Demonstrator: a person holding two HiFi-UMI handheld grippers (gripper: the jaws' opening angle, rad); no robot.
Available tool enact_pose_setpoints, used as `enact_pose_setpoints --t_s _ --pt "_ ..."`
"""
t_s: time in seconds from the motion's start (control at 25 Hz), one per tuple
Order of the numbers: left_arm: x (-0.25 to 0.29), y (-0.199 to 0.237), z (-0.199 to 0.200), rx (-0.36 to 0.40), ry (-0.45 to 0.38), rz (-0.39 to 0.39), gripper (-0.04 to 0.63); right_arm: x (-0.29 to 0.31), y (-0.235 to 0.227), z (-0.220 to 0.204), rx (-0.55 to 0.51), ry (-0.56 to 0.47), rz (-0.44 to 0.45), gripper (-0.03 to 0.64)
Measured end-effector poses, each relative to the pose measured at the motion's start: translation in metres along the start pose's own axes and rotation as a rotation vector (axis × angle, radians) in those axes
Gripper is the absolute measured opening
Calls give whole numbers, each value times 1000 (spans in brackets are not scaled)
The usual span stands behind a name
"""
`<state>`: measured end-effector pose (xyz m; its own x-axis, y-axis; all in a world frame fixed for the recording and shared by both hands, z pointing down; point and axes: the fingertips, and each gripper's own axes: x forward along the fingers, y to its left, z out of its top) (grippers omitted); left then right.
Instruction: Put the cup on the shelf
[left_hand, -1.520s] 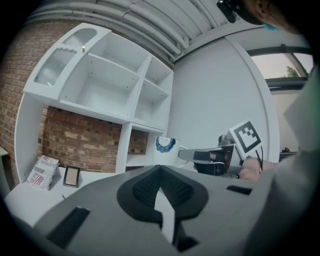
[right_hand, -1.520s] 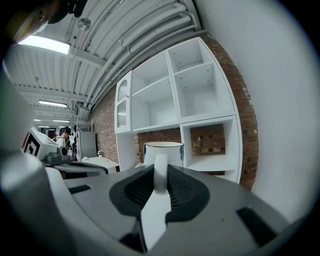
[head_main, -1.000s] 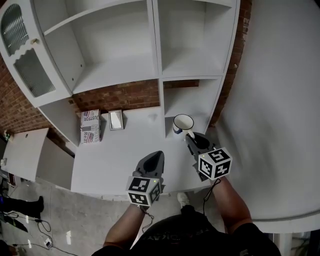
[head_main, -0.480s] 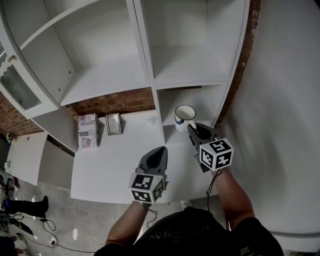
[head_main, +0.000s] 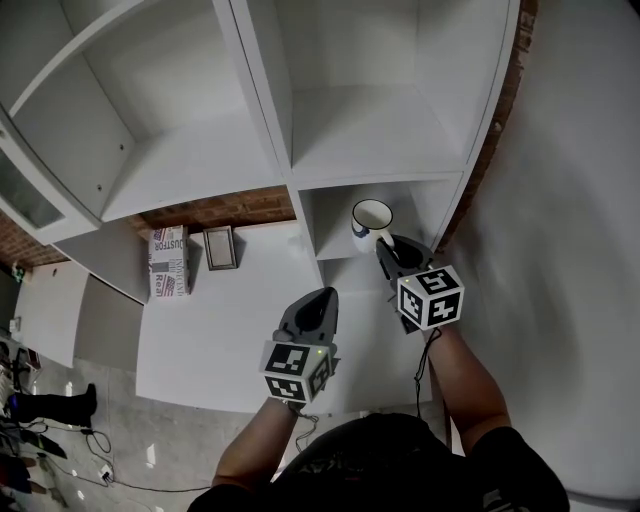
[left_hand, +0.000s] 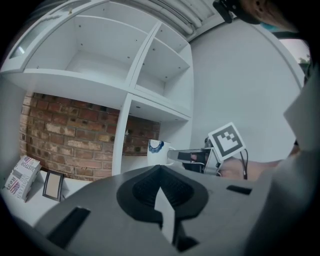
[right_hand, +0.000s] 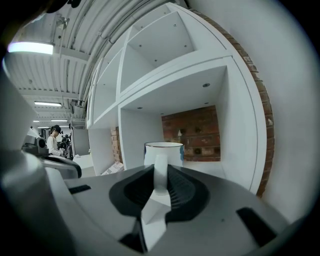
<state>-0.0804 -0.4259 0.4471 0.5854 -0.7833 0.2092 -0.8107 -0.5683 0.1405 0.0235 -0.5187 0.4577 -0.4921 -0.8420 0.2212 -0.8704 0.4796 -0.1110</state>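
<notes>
A white cup (head_main: 370, 218) with a blue mark hangs upright at the mouth of the lowest right compartment of the white shelf unit (head_main: 300, 190). My right gripper (head_main: 386, 251) is shut on its handle. In the right gripper view the cup (right_hand: 163, 154) stands straight ahead, its handle pinched between the jaws, with the compartment's brick back behind it. My left gripper (head_main: 318, 306) hovers shut over the white tabletop, holding nothing. From the left gripper view the cup (left_hand: 157, 152) and the right gripper (left_hand: 187, 155) show to the right of the shelf's upright.
A printed box (head_main: 167, 261) and a small picture frame (head_main: 219, 247) lie on the white table (head_main: 230, 310) against the brick wall (head_main: 215, 208). A white wall (head_main: 570, 230) runs along the right. The shelf's upper compartments hold nothing. A person (right_hand: 52, 140) stands far off to the left.
Both grippers have moved forward toward the shelf. The cup, carried by the right gripper, has gone from in front of the lowest right compartment to its opening.
</notes>
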Motion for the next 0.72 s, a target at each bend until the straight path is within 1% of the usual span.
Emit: enact_pose_setpoints --t_s 0.36,0.72 --pt "20 -2 -5 -14 11 22 2 28 -23 -2 -27 12 -9 60" --pt "23 6 -9 -30 8 52 2 49 -37 -9 -27 34 -22 60"
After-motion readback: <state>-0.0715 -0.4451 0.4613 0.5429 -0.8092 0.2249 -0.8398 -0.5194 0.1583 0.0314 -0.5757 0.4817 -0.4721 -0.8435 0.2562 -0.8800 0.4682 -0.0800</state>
